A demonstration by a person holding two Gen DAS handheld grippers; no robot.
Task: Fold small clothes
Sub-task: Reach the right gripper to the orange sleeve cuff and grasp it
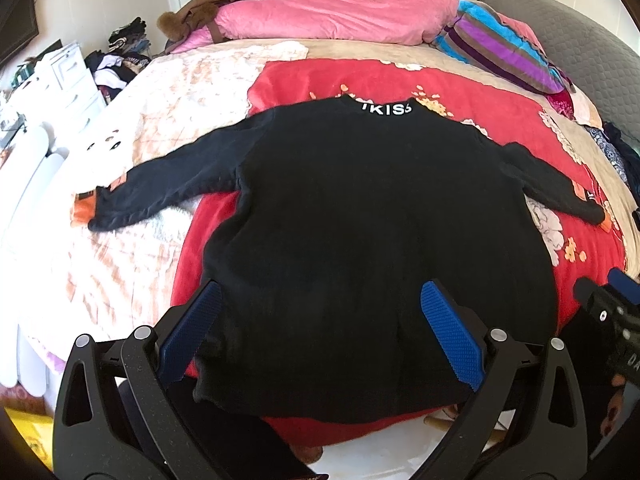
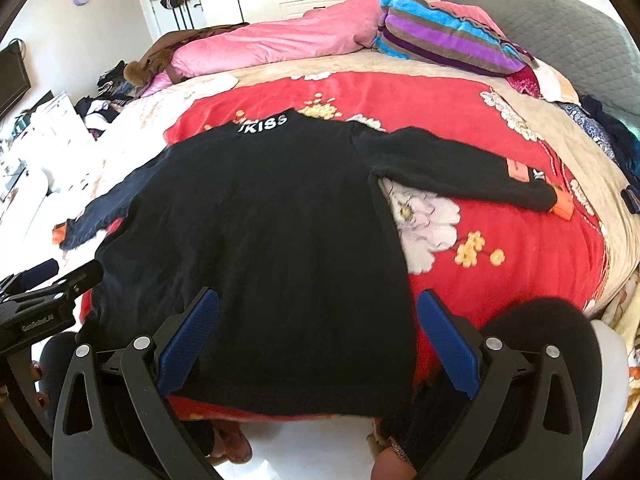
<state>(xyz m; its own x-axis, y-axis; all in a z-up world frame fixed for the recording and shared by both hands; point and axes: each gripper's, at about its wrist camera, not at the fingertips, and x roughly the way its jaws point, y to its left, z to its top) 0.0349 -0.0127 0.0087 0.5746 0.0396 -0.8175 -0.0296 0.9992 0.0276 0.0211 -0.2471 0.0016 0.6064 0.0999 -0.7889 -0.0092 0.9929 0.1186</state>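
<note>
A small black long-sleeved sweater (image 1: 352, 220) (image 2: 260, 224) lies flat on the red floral blanket (image 1: 460, 92) (image 2: 500, 240), both sleeves spread out, white "KISS" lettering at the collar, orange tags at the cuffs. My left gripper (image 1: 320, 304) stands open above the sweater's lower hem, its blue pads (image 1: 452, 328) wide apart with nothing held. My right gripper (image 2: 318, 312) is open too, over the hem's right part near the side edge. Each gripper shows at the edge of the other's view: the right gripper (image 1: 604, 312), the left gripper (image 2: 48, 288).
A pink quilt (image 1: 332, 20) and a striped blanket (image 1: 504, 48) lie at the far side of the bed, a grey headboard (image 1: 580, 40) on the right. Clothes are piled on the floor at the far left by white drawers (image 1: 72, 76). White floor shows below the bed edge.
</note>
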